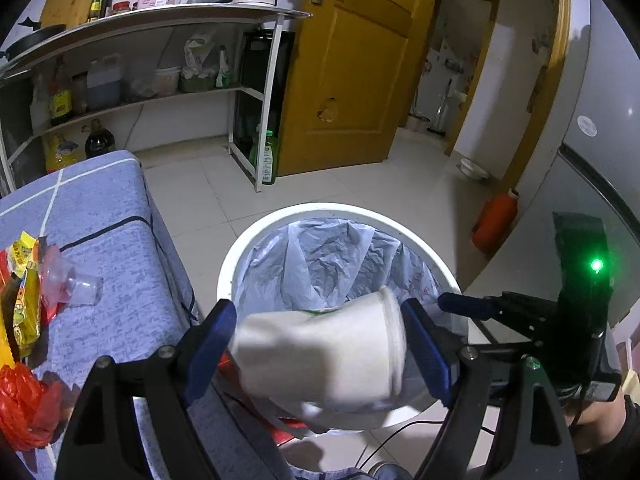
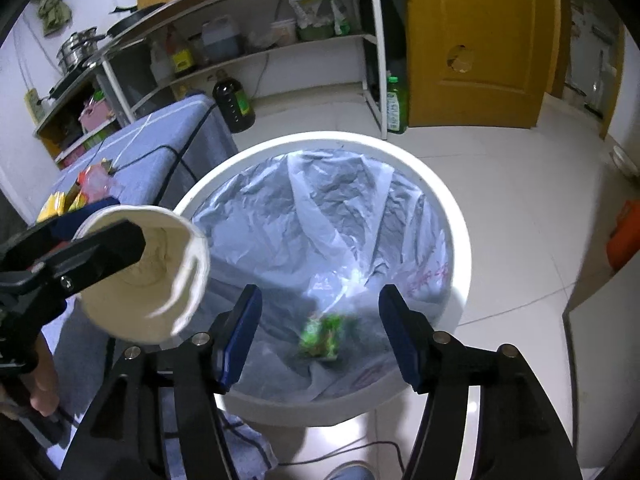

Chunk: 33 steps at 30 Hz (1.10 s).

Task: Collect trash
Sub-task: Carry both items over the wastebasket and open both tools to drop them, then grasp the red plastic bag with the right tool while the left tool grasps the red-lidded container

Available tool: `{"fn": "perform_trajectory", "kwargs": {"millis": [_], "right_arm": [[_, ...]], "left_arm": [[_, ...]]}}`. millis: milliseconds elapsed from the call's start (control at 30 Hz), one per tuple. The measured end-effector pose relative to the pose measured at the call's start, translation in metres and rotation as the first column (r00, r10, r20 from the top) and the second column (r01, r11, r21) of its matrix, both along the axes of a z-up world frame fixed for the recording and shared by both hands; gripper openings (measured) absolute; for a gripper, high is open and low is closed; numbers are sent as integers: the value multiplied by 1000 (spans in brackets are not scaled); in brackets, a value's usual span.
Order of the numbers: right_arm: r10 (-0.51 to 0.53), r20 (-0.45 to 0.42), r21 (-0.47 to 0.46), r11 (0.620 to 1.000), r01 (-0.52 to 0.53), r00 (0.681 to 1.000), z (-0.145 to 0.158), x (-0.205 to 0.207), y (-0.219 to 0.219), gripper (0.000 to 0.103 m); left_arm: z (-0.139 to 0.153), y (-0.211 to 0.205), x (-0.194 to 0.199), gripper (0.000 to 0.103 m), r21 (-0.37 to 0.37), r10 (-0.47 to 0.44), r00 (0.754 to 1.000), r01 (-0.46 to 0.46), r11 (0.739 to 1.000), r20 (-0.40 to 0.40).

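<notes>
Left gripper (image 1: 320,344) is clamping a white paper cup (image 1: 324,352) between its blue pads, the cup lying on its side with its rim turned right, hanging over the near left part of the white trash bin (image 1: 240,256). In the right wrist view the same cup (image 2: 140,276) is showing its open mouth, creased at the rim, just left of the bin's edge (image 2: 456,216). Right gripper (image 2: 320,332) is standing with its fingers spread wide and nothing between the pads, poised above the bin's near side. A green wrapper (image 2: 322,336), blurred, is showing inside the bin over the pale plastic liner (image 2: 320,208); whether it is resting or falling cannot be told. The bin is standing on a tiled floor (image 1: 360,184), touching or just beside a blue cloth-covered surface (image 1: 100,216) on the left. On that surface are lying yellow snack packets (image 1: 24,300), a small clear plastic cup (image 1: 86,288) and a red plastic bag (image 1: 28,412). Far behind are a metal shelf rack (image 1: 160,16) and a yellow door (image 1: 352,60).
</notes>
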State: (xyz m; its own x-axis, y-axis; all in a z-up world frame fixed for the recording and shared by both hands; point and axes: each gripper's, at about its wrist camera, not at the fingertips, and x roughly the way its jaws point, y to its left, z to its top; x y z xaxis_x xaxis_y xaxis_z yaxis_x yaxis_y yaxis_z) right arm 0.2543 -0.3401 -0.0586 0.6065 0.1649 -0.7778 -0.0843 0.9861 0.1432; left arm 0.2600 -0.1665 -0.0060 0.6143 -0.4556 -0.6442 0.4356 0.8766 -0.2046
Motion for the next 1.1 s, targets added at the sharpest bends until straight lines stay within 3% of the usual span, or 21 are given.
{"fn": "perform_trajectory", "kwargs": {"millis": [500, 833, 1100], "right_arm": [[-12, 89, -15, 1000, 13, 996, 29, -22, 2, 62], [94, 201, 41, 994, -105, 975, 62, -55, 44, 62], [269, 250, 17, 959, -283, 930, 72, -74, 108, 62]], "left_arm": [[17, 27, -13, 86, -44, 54, 998, -53, 998, 30], [38, 82, -65, 86, -55, 135, 986, -130, 990, 95], [43, 148, -101, 86, -65, 245, 960, -238, 969, 135]]}}
